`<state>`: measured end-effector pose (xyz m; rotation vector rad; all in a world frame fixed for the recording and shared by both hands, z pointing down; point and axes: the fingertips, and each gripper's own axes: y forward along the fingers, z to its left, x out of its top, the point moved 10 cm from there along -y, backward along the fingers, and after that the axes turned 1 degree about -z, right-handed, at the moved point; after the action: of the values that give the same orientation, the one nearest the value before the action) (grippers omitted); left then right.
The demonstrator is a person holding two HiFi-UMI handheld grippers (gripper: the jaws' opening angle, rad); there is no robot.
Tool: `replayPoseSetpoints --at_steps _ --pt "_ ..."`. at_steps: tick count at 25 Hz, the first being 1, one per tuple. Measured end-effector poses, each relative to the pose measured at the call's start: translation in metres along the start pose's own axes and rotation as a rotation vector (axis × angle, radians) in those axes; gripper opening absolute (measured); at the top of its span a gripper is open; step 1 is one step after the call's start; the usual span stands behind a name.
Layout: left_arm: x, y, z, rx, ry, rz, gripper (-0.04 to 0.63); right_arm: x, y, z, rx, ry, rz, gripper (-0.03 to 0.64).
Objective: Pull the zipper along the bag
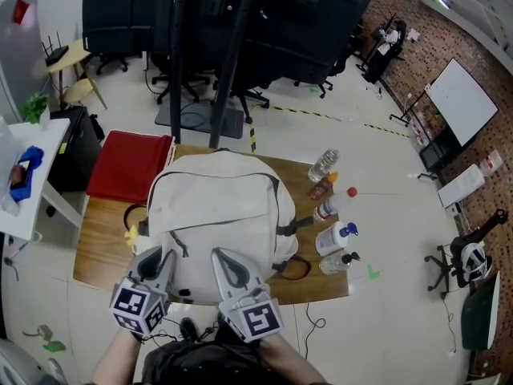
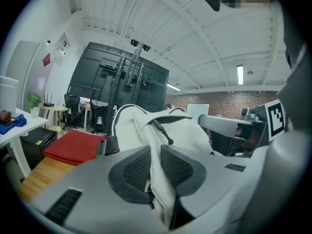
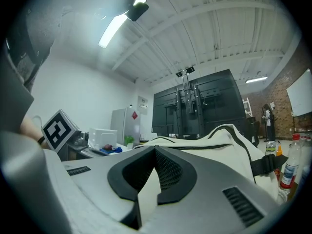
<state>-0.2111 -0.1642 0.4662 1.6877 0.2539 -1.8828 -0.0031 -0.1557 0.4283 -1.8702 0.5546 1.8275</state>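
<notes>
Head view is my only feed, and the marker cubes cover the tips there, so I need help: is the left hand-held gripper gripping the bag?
Observer: Yes. In its own view the left hand-held gripper has its pads pressed on a raised fold of the white backpack.
Operator: Is the zipper inside that fold?
Observer: A dark seam shows low between the pads. I cannot tell whether it is the slider.
Operator: And the right one?
Observer: The right hand-held gripper is shut, tips together, with the backpack's pale fabric just beyond. I cannot tell whether it pinches anything.
</notes>
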Motion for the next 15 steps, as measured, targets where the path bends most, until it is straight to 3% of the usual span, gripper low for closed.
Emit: replayPoseSetpoints --at_steps 8,15 --pt "0.004 -0.003 0.0 0.009 0.026 -0.036 0.037 -0.002 0.002 0.0 0.008 0.016 -0.003 0.006" --pt "0.006 -0.003 0.0 -0.011 0.035 -0.029 0.035 -0.009 0.01 0.005 0.042 0.029 0.002 0.008"
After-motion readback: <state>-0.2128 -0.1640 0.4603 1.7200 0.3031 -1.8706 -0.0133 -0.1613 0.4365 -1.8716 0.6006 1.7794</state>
